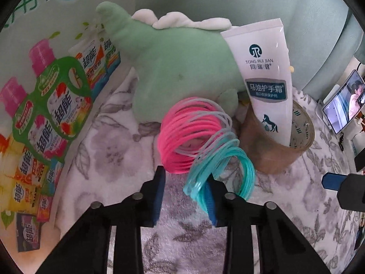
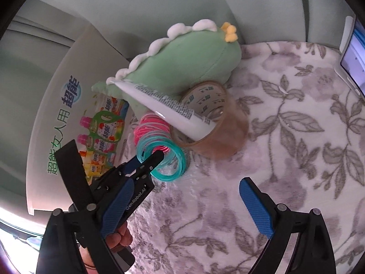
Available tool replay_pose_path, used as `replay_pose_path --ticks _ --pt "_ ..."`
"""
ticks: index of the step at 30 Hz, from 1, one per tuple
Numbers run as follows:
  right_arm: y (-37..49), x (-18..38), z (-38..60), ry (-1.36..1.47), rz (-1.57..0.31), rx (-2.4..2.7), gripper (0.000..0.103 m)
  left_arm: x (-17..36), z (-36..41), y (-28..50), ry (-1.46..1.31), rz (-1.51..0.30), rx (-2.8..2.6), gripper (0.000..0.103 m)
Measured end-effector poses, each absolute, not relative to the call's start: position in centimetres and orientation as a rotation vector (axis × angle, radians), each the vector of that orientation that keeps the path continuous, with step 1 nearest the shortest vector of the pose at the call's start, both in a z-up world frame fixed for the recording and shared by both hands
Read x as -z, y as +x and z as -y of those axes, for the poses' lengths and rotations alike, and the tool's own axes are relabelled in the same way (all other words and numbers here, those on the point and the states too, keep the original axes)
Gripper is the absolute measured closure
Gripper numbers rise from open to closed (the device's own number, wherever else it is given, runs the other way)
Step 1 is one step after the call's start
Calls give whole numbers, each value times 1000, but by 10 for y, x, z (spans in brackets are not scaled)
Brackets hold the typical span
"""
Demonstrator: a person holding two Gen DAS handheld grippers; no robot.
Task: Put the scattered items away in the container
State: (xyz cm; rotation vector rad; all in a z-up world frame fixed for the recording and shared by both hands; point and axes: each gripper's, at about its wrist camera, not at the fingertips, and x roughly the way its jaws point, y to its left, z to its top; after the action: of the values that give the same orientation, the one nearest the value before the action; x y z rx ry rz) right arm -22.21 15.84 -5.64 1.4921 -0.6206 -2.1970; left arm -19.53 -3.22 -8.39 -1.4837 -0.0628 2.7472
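Note:
A pink and teal spring toy [image 1: 200, 141] lies on the floral blanket in front of a green plush dinosaur [image 1: 173, 68]. My left gripper [image 1: 184, 194] is low over its teal end. One finger pokes inside the teal coils and the other stays outside, with a gap still showing beside the coils. A white hand cream tube [image 1: 267, 80] leans in a brown tape roll [image 1: 278, 155]. In the right wrist view my right gripper [image 2: 157, 169] hangs wide open above the blanket, behind the left gripper [image 2: 146, 159], holding nothing. The printed cardboard box [image 1: 45, 114] stands at the left.
The blanket [image 2: 285, 159] spreads to the right with bare room. A lit phone on a stand [image 1: 344, 105] sits at the right edge. Pale green sofa cushions [image 2: 159, 4] rise behind the plush. A hand [image 2: 121, 237] holds the left gripper.

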Motion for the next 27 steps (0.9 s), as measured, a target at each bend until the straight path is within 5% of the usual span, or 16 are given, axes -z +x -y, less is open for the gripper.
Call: replay_pose_path --ticks 4,18,27 --pt "-222 53 -147 1483 615 2177 8 84 37 -183 -1495 127 -2738 91" --pt "-256 73 -74 1522 692 2088 9 90 69 -132 -1533 303 -2692 93" --pt "-268 97 -45 1585 695 2073 22 92 77 -106 -1525 336 -2677 93"
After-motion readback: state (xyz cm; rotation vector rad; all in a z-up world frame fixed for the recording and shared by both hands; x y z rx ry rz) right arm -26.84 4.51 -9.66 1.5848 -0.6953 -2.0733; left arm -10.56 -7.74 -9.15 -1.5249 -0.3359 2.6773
